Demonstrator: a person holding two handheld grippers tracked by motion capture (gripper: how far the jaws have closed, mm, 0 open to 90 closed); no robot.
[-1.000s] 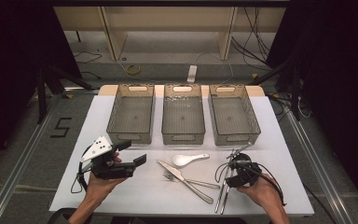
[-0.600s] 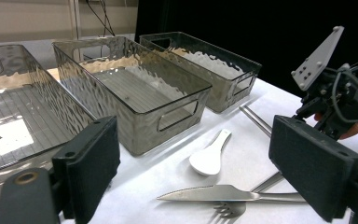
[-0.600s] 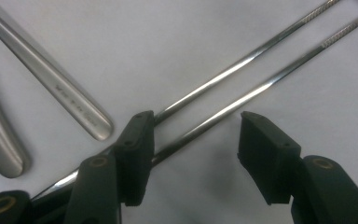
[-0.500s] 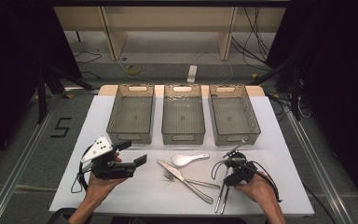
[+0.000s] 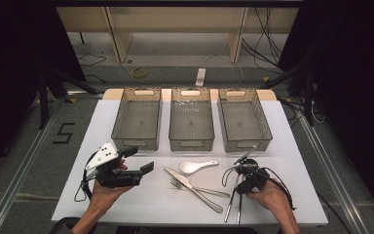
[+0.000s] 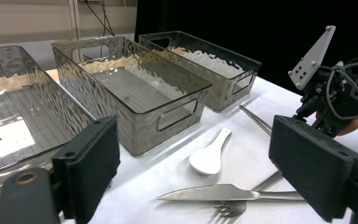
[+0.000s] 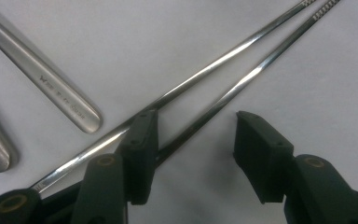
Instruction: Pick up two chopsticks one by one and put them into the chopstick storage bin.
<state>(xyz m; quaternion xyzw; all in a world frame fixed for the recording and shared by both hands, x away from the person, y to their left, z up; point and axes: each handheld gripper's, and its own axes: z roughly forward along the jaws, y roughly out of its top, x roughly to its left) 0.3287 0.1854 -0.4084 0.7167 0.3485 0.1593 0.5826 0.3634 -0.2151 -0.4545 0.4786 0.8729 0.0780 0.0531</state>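
Two metal chopsticks [image 5: 234, 201] lie side by side on the white table [image 5: 292, 146], near its front right. My right gripper [image 5: 244, 189] points down onto them. In the right gripper view its jaws [image 7: 193, 126] have just been closing. The left pad rests over one chopstick [image 7: 242, 44], and the other chopstick [image 7: 254, 74] lies in the gap beside that pad. The right pad touches nothing. My left gripper [image 5: 140, 160] is held above the front left of the table, open, with nothing in it.
A white spoon [image 5: 195, 167], a knife [image 5: 191, 188] and a fork [image 5: 209, 191] lie at the middle front. Three clear bins [image 5: 136, 144] [image 5: 191, 145] [image 5: 246, 145] stand in a row behind them. Two handle ends [image 7: 65, 100] lie left of my right jaws.
My right hand has shifted slightly over the chopsticks. The left hand and the cutlery have stayed where they were.
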